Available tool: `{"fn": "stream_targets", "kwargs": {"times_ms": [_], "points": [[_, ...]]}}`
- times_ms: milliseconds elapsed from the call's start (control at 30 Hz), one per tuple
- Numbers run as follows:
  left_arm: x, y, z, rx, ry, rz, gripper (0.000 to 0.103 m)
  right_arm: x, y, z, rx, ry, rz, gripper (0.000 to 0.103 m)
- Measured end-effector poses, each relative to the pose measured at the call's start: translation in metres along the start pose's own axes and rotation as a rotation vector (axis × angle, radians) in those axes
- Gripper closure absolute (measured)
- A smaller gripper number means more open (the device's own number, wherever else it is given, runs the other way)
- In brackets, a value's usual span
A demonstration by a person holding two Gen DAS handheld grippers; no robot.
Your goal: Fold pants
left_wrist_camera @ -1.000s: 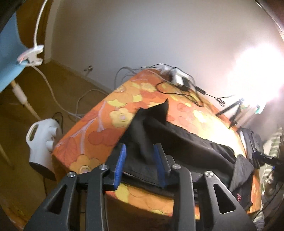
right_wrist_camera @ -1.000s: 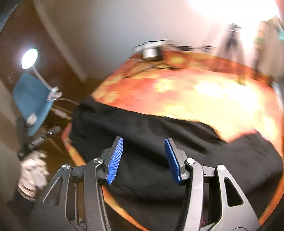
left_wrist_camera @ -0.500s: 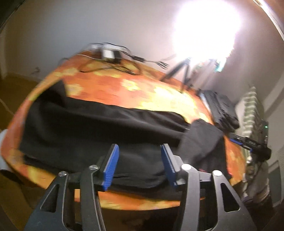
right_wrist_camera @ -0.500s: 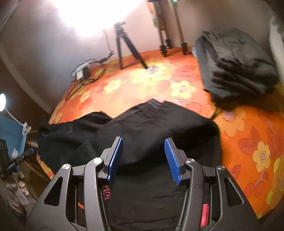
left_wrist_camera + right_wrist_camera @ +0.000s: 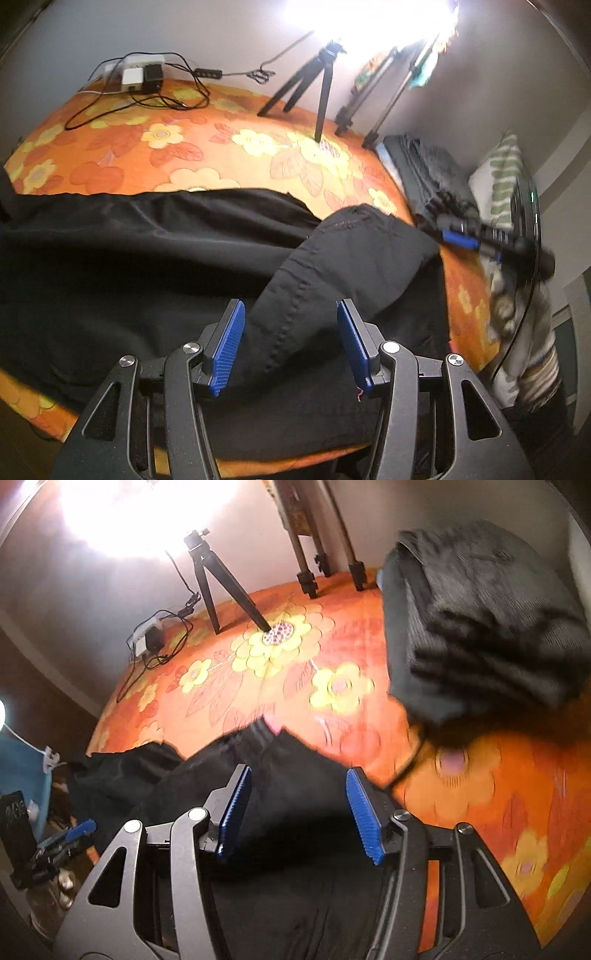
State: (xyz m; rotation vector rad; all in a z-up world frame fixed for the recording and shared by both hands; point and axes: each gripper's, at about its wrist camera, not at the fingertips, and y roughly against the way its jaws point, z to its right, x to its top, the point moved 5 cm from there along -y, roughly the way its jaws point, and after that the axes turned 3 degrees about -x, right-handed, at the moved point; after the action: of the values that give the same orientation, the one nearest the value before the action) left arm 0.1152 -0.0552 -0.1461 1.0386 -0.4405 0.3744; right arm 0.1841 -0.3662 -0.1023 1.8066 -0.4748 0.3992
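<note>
Black pants (image 5: 155, 258) lie spread along the near edge of a table with an orange flowered cloth (image 5: 207, 147). One part is folded over on top at the right (image 5: 354, 258). My left gripper (image 5: 291, 343) is open and empty, just above that folded part. My right gripper (image 5: 299, 808) is open and empty above the pants (image 5: 295, 775) near their upper edge. It also shows in the left wrist view (image 5: 480, 240) at the table's right edge.
A stack of folded dark clothes (image 5: 480, 627) lies at the far right of the table. Tripod legs (image 5: 314, 92) stand at the back under a bright lamp. A power strip with cables (image 5: 140, 77) is at the back left. A blue chair (image 5: 22, 768) stands beside the table.
Both grippers have swung to the right along the table and stayed open. The left one now faces the folded-over right part of the pants. The right one has come closer to the pants' edge.
</note>
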Motion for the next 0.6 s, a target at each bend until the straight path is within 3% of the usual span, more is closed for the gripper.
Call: {"fn": "stream_targets", "kwargs": {"times_ms": [200,367,600], "points": [[-0.006,-0.022,-0.006,0.018,0.022,-0.04,0.052,0.031,-0.042,-0.003,0.059,0.04,-0.073,0.045],[-0.007,-0.035,-0.006,0.039,0.006,-0.068,0.052,0.025,-0.077,-0.012,0.075,0.086,-0.157,0.045],[-0.007,-0.037,-0.012,0.01,0.035,-0.078,0.052,0.015,-0.093,-0.026,0.08,0.125,-0.188,0.045]]}}
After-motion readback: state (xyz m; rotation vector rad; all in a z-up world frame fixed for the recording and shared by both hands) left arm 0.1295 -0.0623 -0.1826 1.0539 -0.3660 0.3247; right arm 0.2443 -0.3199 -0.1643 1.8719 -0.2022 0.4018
